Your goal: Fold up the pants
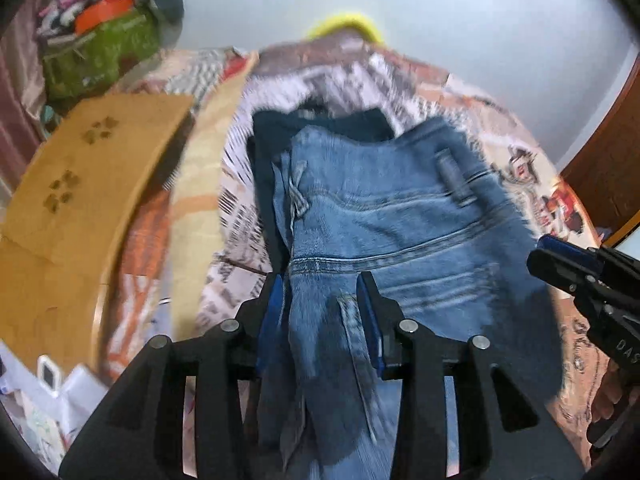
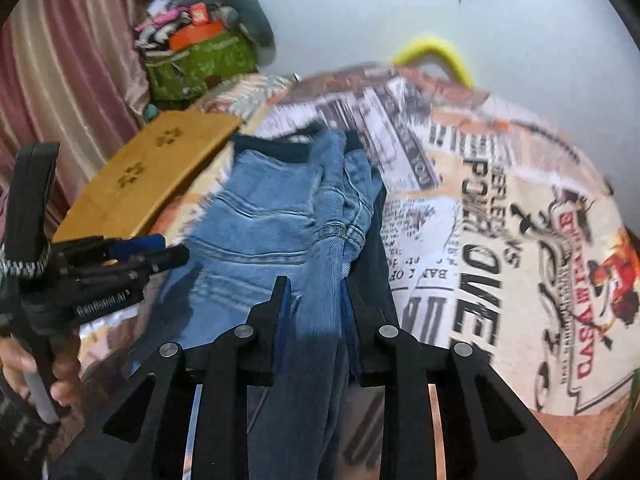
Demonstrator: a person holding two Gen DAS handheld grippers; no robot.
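We see the jeans [image 1: 384, 216] lying on the bed [image 2: 480, 208], which has a newspaper-print cover w/ big black lettering; the denim sits over a darker navy garment [image 1: 272, 136] that peeks out along its far and side edges. In the left wrist view our left tool [image 1: 320, 292] has both blue-padded fingers closed on a bunched fold of the denim near a belt loop, fabric running between the jaws and down toward the camera. In the right wrist view our right tool [image 2: 316, 296] likewise pinches a bundle of denim, w/ cloth passing between the fingers and hanging below them. Each tool shows up in the other's view: the right one [image 1: 568, 264] at the right edge of the left view, the left one [image 2: 148, 256] at the left edge of the right view, w/ the person's hand [image 2: 60, 380] on its grip; from those side angles we can't tell the jaw gap. A tan wooden board [image 2: 160, 172] w/ flower cut-outs lies just beside the jeans. Beyond it sits a green bag [image 2: 200, 64] stuffed w/ clutter, next to a pink curtain [image 2: 68, 60]. Sth yellow [image 2: 436, 52] pokes up behind the bed against the pale wall. Both views are motion-blurred.
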